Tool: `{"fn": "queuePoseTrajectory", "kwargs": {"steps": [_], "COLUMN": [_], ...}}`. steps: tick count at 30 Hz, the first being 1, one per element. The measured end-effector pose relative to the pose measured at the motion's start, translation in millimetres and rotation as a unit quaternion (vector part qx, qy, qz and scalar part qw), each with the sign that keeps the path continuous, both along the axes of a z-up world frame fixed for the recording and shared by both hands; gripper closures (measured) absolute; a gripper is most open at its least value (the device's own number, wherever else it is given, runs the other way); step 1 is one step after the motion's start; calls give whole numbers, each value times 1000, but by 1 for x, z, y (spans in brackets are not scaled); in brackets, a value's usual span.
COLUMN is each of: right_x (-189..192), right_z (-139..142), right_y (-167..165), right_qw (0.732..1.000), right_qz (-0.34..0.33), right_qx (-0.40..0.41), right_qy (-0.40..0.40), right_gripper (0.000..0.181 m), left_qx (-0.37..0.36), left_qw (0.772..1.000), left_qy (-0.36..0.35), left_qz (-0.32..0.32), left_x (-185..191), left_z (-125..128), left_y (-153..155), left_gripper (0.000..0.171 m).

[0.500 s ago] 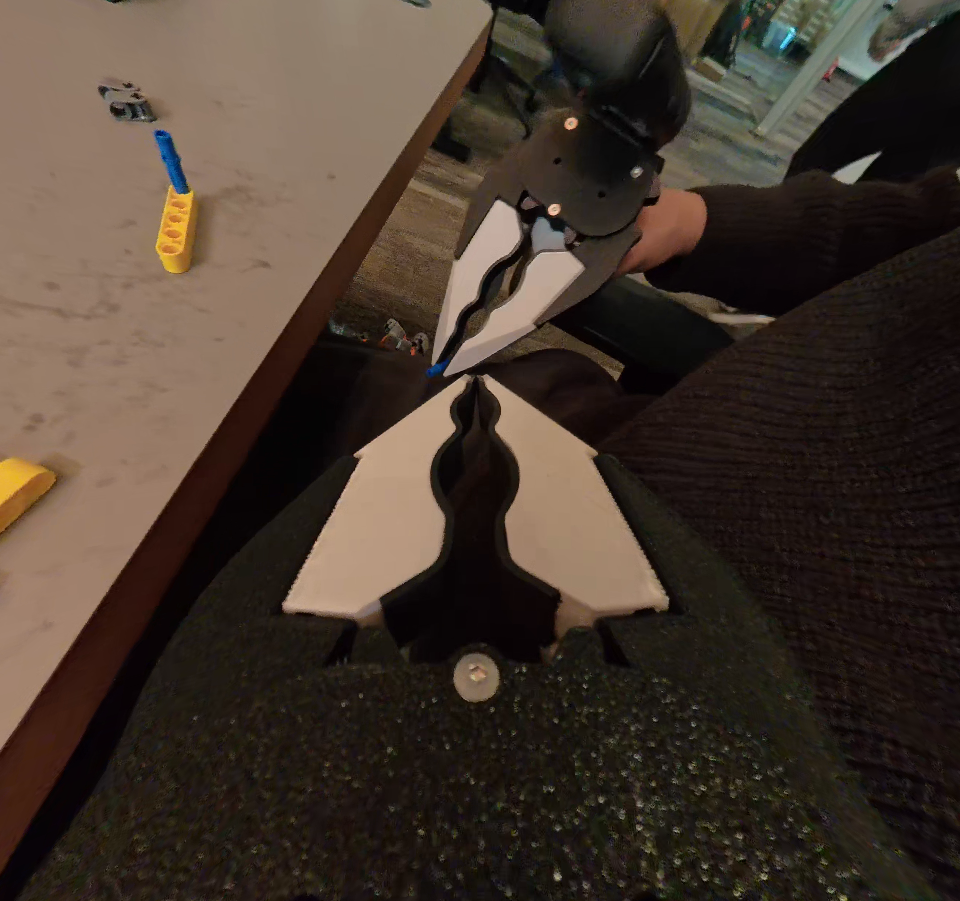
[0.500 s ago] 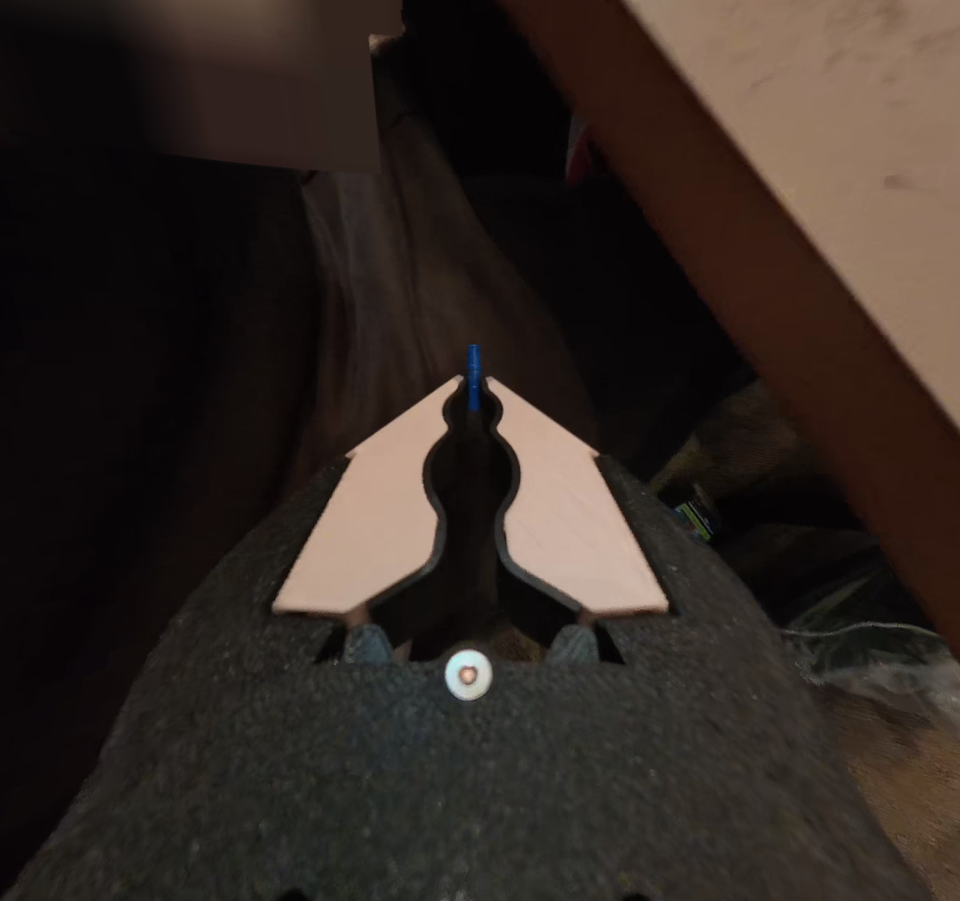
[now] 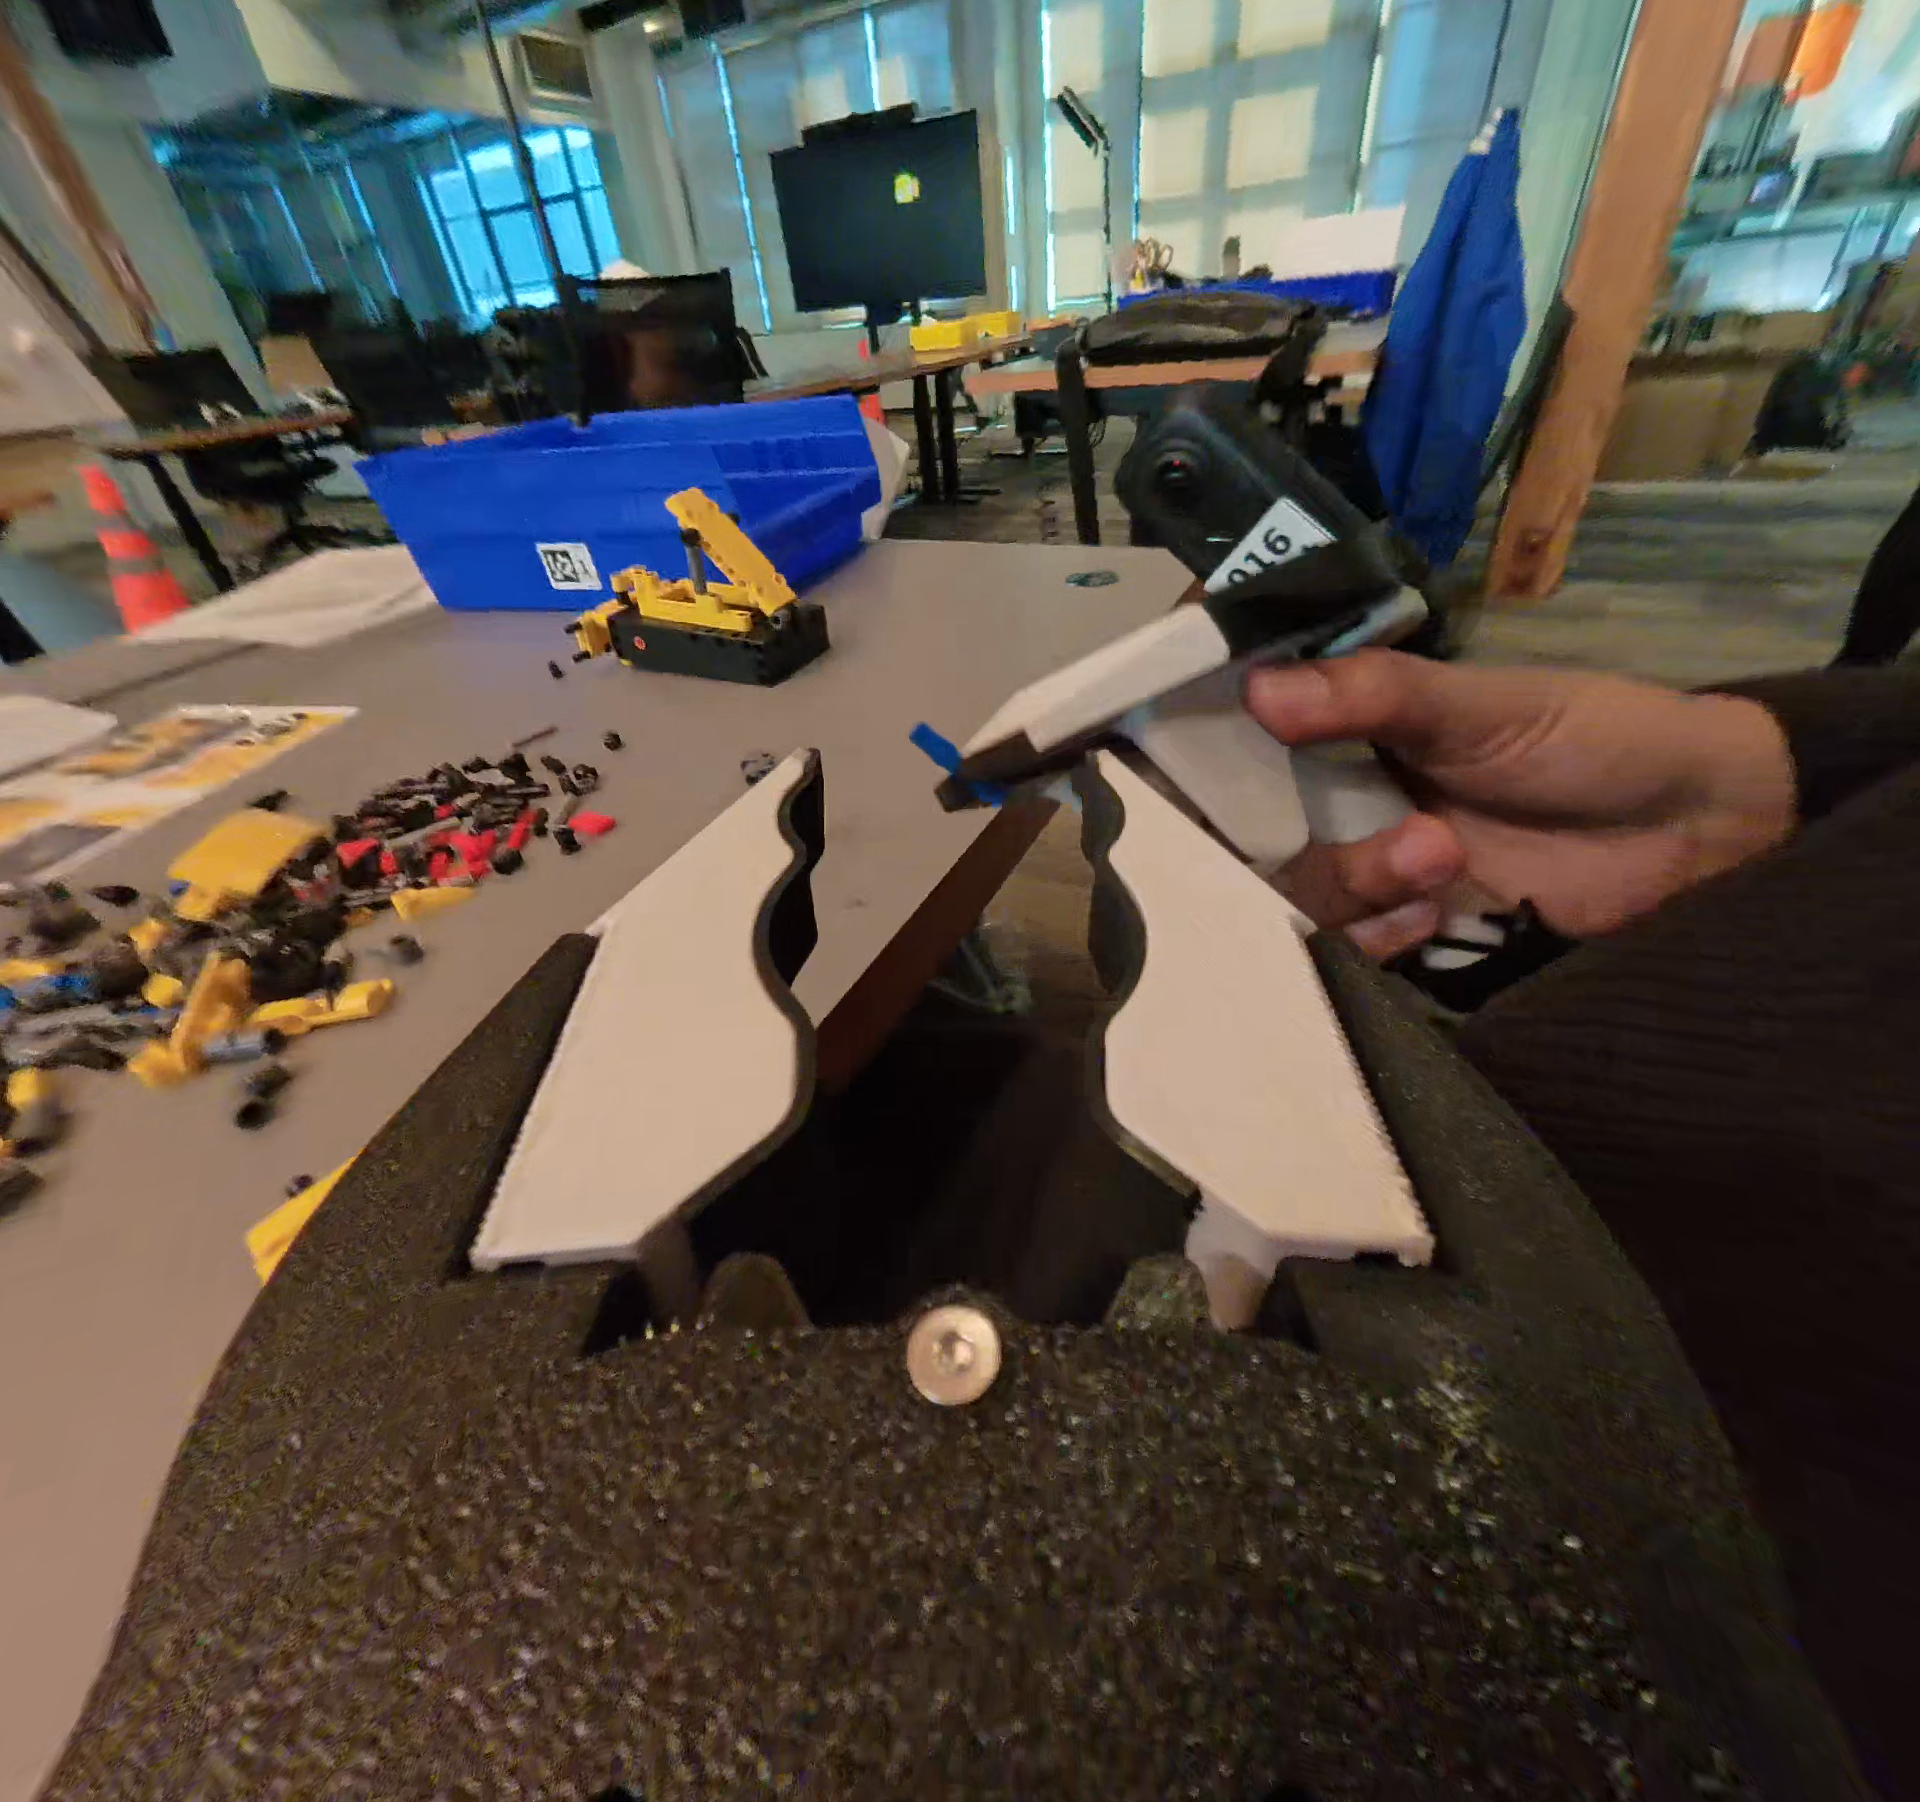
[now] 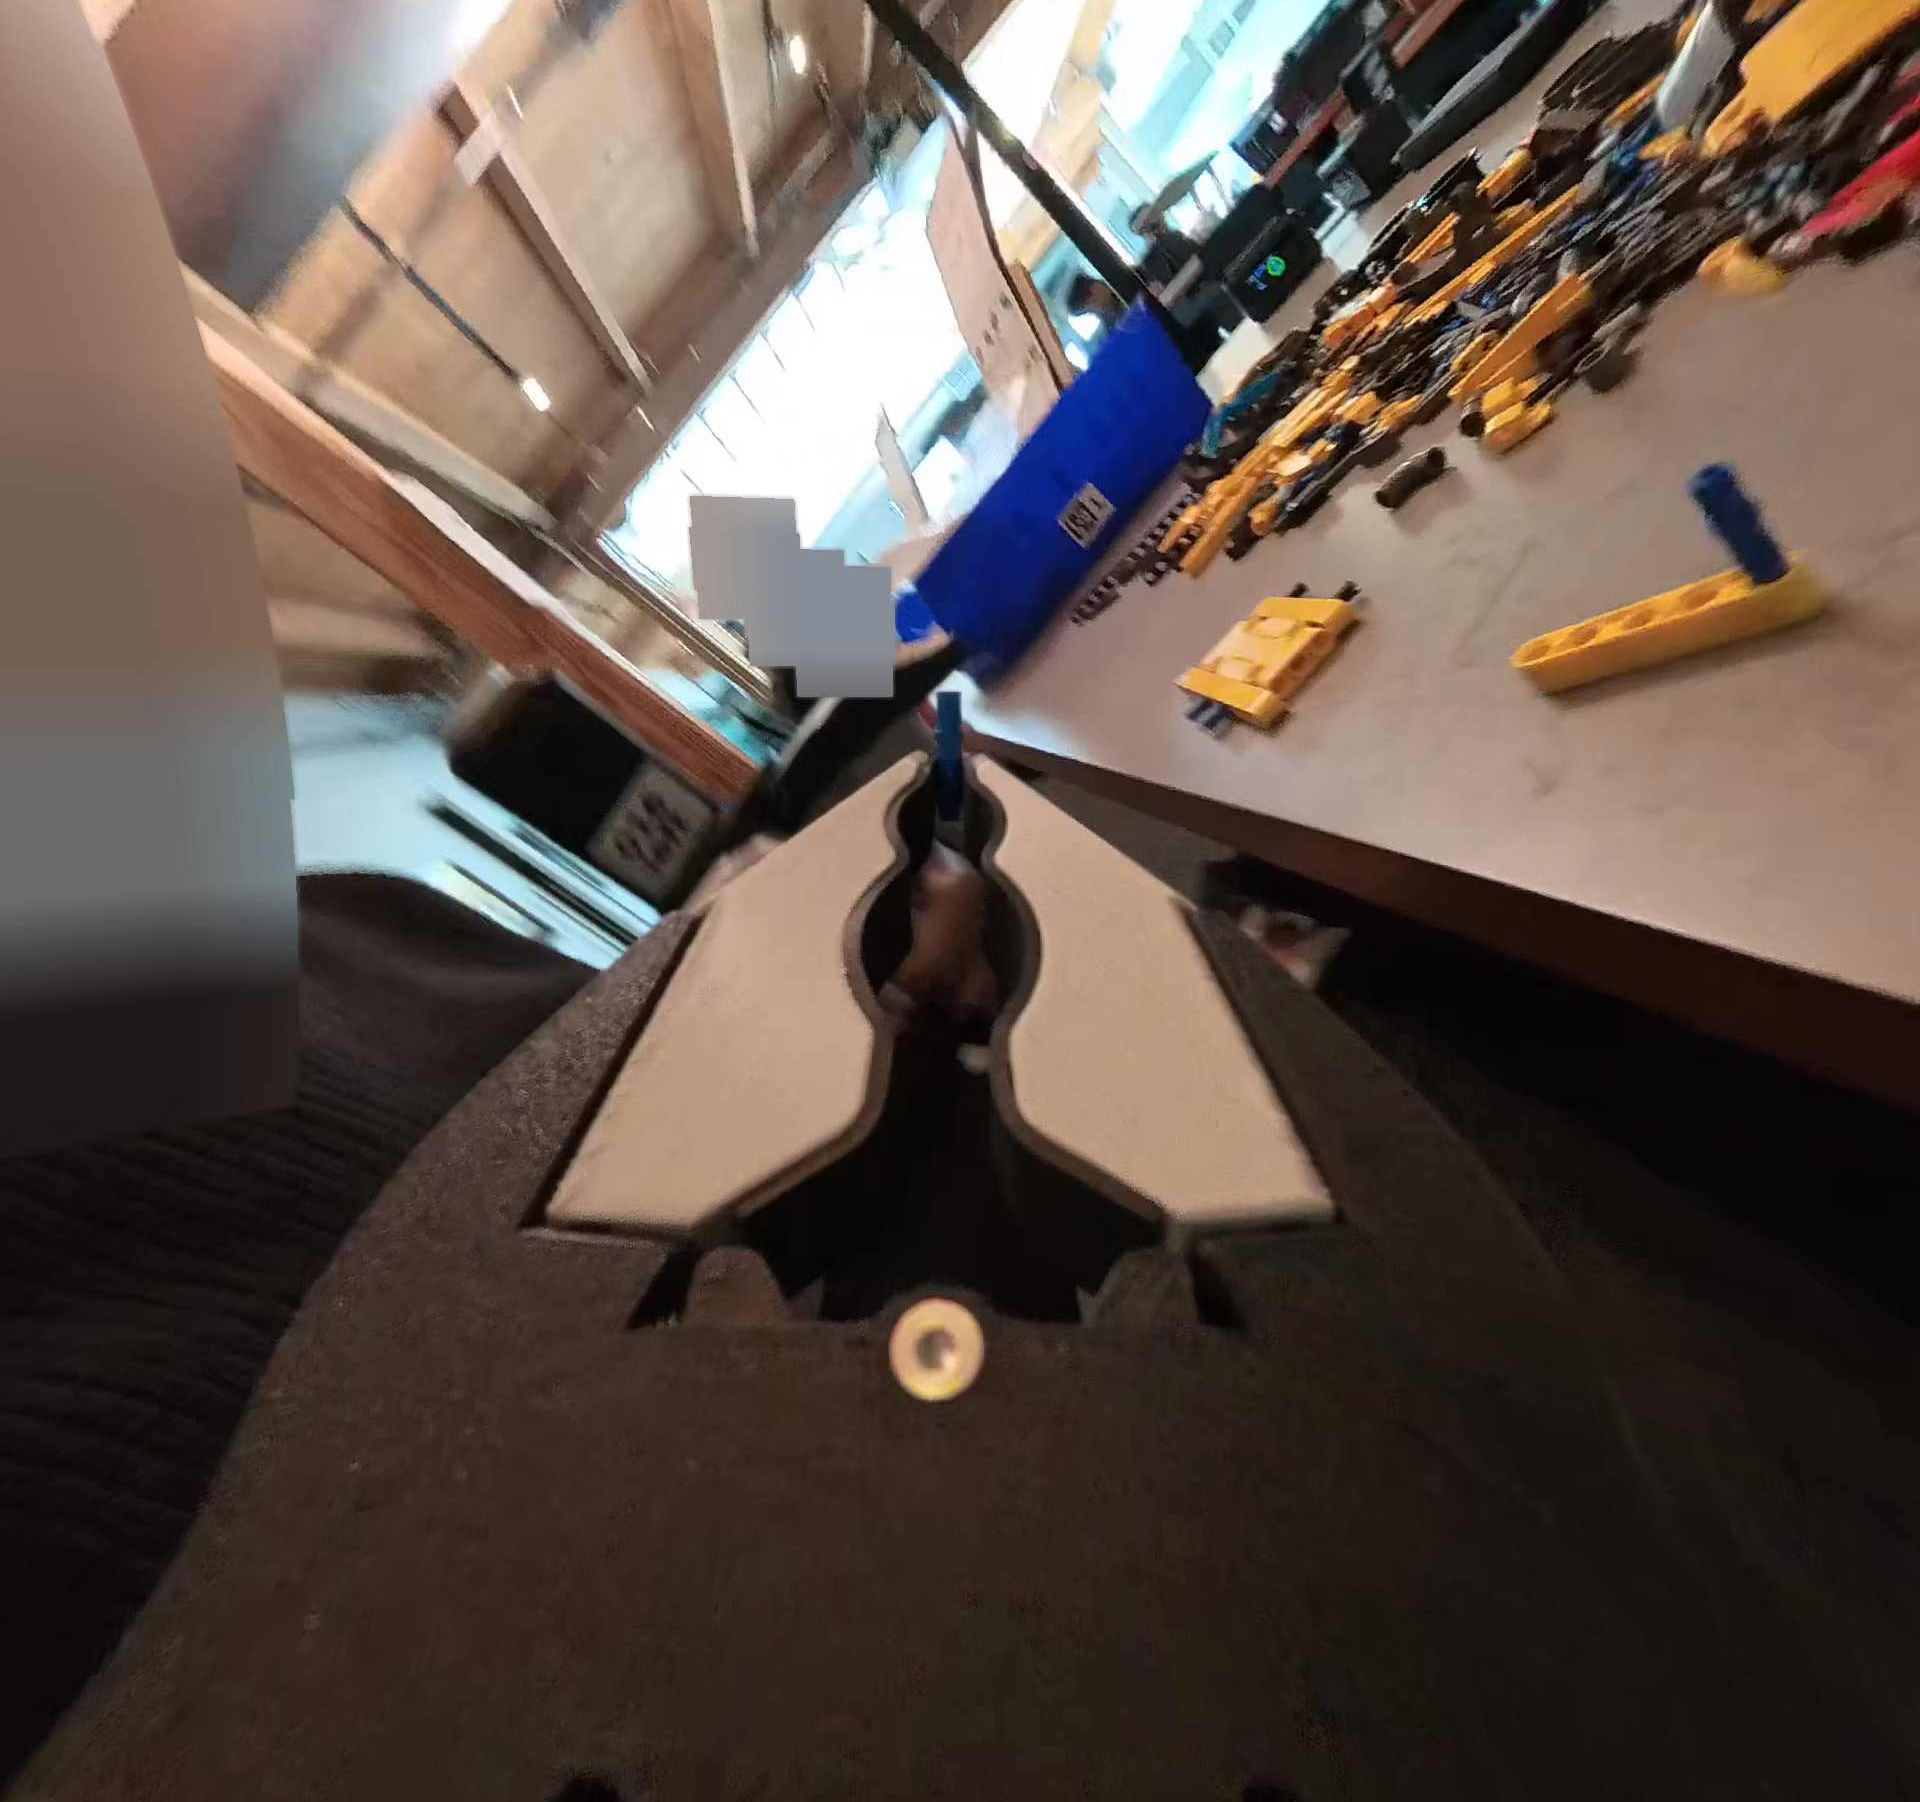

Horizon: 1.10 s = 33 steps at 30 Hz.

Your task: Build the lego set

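Grey table (image 3: 935, 651) in an open office; left gripper (image 3: 951, 796) spread wide, empty; right gripper (image 4: 948, 781) clamps a blue pin (image 4: 948, 750)

Both grippers share one build: the left gripper (image 3: 951, 786) and right gripper (image 4: 948, 776) each have two flat white plastic fingers (image 3: 665, 1046) with wavy black-edged inner profiles, seated in a coarse, speckled black housing (image 3: 935, 1544) with one silver screw (image 3: 953, 1354) at its centre. The person's sleeve (image 3: 1714, 1077) is dark ribbed knit.
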State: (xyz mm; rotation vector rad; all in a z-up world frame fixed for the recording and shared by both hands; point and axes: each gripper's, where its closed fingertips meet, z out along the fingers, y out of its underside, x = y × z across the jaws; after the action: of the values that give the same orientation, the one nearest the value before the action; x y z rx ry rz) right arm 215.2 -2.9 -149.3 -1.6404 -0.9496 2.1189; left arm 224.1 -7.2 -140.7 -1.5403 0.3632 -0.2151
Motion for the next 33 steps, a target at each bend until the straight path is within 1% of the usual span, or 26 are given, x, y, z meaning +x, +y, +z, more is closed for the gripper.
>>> {"fn": "queuePoseTrajectory", "kwargs": {"steps": [2,3,7,8,10,12,15,18,21,25,27,28,32,33], "right_x": [-4,-6,-11,-11,-11,-10,-9,-8,-6,-4,-5,-5,-5,-4], "right_z": [7,7,-2,-1,-2,-6,-12,-15,-15,-17,-16,-16,-19,-19], "right_y": [0,-1,-16,-17,-21,-29,-36,-33,-23,-22,-25,-25,-25,-26], "right_qw": [996,994,984,979,973,969,966,971,973,973,971,970,965,963], "right_qz": [10,20,72,82,104,133,160,151,134,134,136,135,144,148], "right_qx": [-81,-108,-162,-183,-206,-210,-200,-181,-183,-184,-193,-199,-218,-222], "right_qy": [19,22,14,18,16,-2,-28,-36,-33,-34,-31,-29,-32,-34], "right_gripper": [177,177,177,177,177,178,176,177,177,177,177,177,177,177], "left_qx": [8,9,-11,-14,-20,-26,-34,-36,-21,-27,-29,-28,-36,-35], "left_qw": [1000,1000,1000,1000,999,998,997,997,997,997,995,995,996,996], "left_qy": [27,28,23,22,26,35,47,39,15,-1,5,10,29,32], "left_qz": [10,9,-6,-13,-20,-37,-57,-60,-69,-76,-95,-91,-71,-75], "left_x": [2,2,3,3,1,3,6,4,1,-1,6,6,1,2], "left_z": [-3,-4,-14,-15,-18,-22,-28,-28,-20,-22,-24,-24,-29,-29], "left_y": [-1,-3,-3,-5,-7,-9,-12,-12,-15,-15,-18,-17,-14,-15], "left_gripper": [124,125,133,140,148,153,155,155,155,155,154,153,157,158]}}
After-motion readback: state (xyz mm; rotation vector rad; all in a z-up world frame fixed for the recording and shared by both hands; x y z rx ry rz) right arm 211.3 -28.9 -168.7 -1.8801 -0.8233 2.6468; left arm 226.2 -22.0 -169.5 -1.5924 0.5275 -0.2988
